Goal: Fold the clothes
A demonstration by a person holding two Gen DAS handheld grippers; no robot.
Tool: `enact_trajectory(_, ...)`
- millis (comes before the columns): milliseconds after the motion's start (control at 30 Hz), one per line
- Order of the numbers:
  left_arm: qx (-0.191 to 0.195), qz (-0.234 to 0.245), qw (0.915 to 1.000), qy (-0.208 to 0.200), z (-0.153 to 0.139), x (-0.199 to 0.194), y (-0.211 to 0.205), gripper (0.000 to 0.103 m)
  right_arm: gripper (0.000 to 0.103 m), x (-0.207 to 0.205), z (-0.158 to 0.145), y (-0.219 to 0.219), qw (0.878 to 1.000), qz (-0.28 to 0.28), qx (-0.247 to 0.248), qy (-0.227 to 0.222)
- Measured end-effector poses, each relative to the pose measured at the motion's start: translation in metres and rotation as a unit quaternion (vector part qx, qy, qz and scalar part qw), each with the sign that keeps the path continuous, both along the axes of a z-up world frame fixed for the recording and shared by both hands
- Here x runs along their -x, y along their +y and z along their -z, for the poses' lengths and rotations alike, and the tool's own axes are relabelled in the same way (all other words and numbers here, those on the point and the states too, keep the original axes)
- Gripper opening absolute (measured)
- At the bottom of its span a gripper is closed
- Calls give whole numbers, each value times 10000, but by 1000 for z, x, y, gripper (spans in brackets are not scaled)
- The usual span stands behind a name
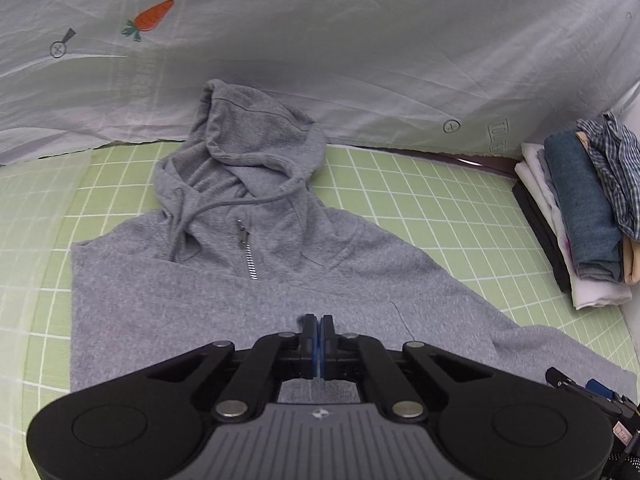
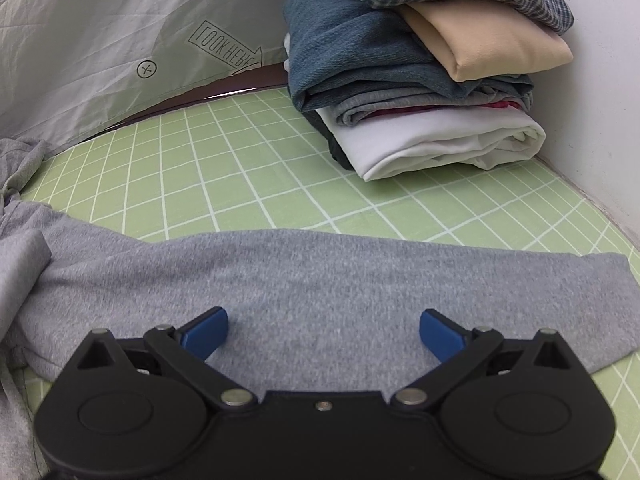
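grey hoodie (image 1: 256, 264), hood (image 1: 256, 148) away from camera

loc: home laundry spot | evid: green grid mat (image 2: 248, 168), folded clothes stack (image 2: 420, 80), printed sheet (image 1: 360, 40) backdrop

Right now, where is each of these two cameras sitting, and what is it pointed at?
Left wrist: rides on the left gripper, looking down over its shut fingers at the grey hoodie.
Right wrist: rides on the right gripper, fingers open above the hoodie's sleeve.
Both show the hoodie, green grid mat and stack of folded clothes.
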State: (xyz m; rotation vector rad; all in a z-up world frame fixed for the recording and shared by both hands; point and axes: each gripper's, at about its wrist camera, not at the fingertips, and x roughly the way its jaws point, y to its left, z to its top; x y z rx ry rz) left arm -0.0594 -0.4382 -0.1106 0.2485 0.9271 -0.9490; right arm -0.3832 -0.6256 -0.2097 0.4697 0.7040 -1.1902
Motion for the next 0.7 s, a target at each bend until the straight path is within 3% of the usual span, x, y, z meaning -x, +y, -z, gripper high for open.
enact_trajectory(333,1,-676,9970,-383,-21,-35,50,0,103,2,3,10,9997,114,70,-195)
enact_trajectory(700,-190,-1560,9866,-439,-22,-78,87,1,103,3,2,11,9997,120,83,-200)
